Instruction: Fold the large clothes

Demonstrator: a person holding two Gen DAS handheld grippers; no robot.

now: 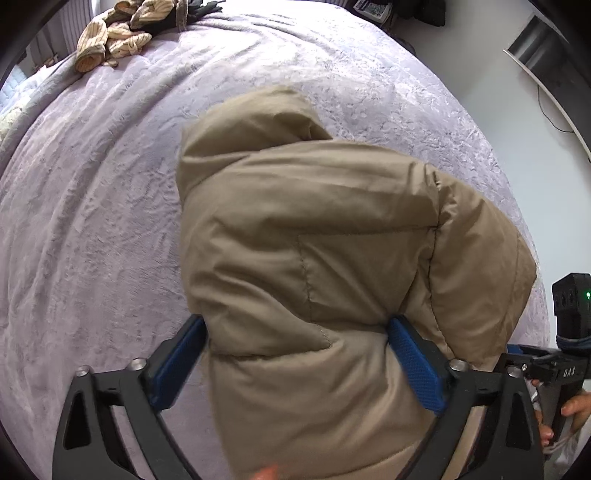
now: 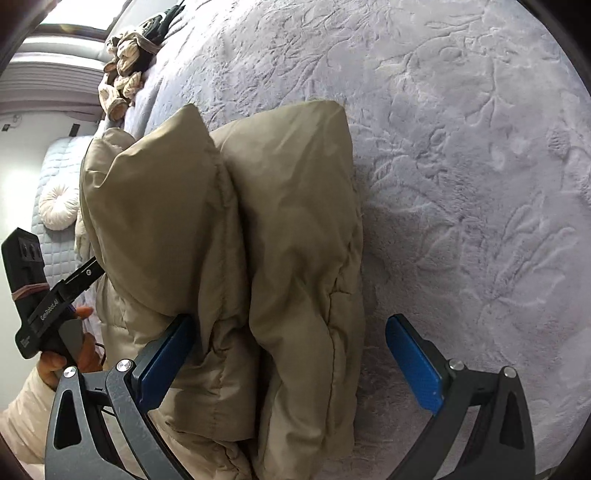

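My left gripper [image 1: 297, 363] has its jaws spread as wide as they go, with the padded tan jacket [image 1: 306, 258] bulging between them; the blue pads [image 1: 417, 365] sit against the fabric on both sides, but I cannot tell whether they press it. My right gripper [image 2: 291, 365] is spread wide as well: its left pad lies against the jacket's folded edge, while the right pad stands clear over the bare blanket [image 2: 461, 184], so nothing is pinched there.

The jacket [image 2: 221, 240] lies bunched on the lilac embossed blanket [image 1: 92, 221] that covers the bed. Its long axis runs away from both cameras, with the hood [image 1: 255, 125] at the far end, peaking toward the far edge of the bed.

The left wrist view shows the jacket's broad quilted back and, at the right margin, the right gripper's black body held by a hand [image 1: 576, 410]. The right wrist view shows a deep crease between two puffy lobes, plus the left gripper's handle gripped by a hand [image 2: 66, 362] in a cream sleeve.

A heap of striped beige and dark clothes [image 1: 125, 33] sits at the bed's far corner, well apart from the jacket. A round white cushion [image 2: 59, 206] shows only in the right view, beyond the bed. The jacket's bulk hides the bed directly beneath both grippers.
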